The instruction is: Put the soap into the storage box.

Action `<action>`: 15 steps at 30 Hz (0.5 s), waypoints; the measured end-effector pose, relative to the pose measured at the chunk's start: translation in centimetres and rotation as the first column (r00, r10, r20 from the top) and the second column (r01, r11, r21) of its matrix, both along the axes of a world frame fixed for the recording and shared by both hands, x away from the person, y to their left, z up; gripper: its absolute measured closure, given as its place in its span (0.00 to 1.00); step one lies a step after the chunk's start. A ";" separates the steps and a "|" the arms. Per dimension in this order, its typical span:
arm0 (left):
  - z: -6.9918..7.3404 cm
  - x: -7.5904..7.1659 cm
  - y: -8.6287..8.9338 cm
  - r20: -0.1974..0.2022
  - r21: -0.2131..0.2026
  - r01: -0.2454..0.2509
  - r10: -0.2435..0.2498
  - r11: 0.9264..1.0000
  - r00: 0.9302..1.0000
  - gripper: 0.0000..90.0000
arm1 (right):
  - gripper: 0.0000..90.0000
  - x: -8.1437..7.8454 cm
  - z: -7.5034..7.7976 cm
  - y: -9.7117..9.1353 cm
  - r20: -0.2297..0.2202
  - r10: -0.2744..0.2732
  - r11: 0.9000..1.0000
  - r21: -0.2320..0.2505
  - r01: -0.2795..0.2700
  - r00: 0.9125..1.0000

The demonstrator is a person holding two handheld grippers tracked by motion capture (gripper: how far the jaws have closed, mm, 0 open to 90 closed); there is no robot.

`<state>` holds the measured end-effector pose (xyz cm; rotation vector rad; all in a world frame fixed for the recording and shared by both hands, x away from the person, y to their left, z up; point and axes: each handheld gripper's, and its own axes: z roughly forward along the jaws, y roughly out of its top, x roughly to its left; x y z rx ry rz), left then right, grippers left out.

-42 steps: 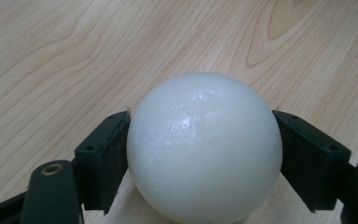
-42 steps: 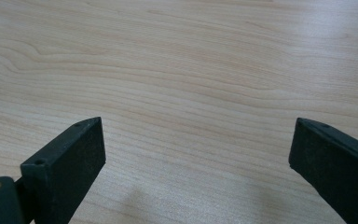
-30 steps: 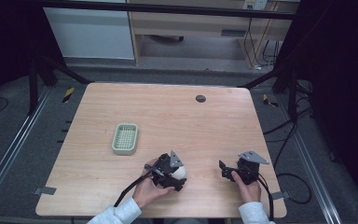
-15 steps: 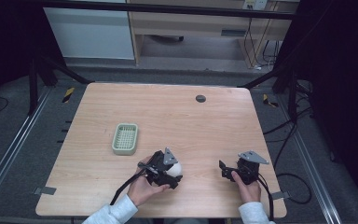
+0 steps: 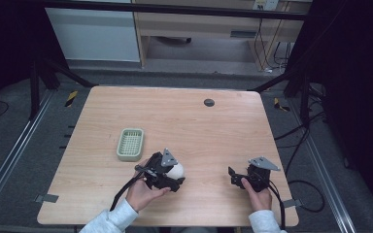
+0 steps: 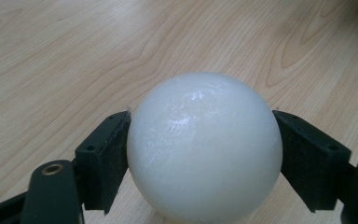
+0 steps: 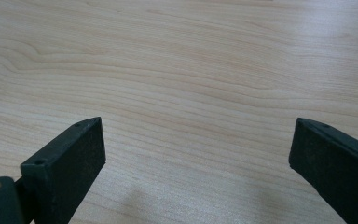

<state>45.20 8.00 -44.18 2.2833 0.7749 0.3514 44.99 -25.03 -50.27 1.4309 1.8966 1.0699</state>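
Observation:
A white ball sits clamped between the two black jaws of my left gripper, just above the wooden table. From above, the white ball and my left gripper are near the table's front, a little left of centre. A light green slotted tray lies on the table just to the upper left of that gripper. My right gripper rests low near the front right; in the right gripper view its jaws stand wide apart with only bare wood between them.
A small dark round disc sits near the table's far edge, right of centre. Cables trail from both grippers off the front edge. Beyond the table are a dark floor, metal frame legs and a cabinet.
My left gripper has carried the white ball a little to the left and away from the front edge, toward the green tray. The right gripper has stayed put.

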 end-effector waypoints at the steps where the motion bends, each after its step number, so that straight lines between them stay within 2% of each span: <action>1: 0.1 0.0 0.1 0.002 0.002 0.000 0.000 1.000 1.000 0.25 | 0.04 0.0 0.0 0.0 0.000 -0.001 1.000 0.000 0.001 1.000; 15: 1.4 0.4 1.0 0.019 -0.023 -0.012 0.012 1.000 1.000 0.25 | 0.04 0.0 0.0 0.0 -0.003 0.001 1.000 0.002 -0.001 1.000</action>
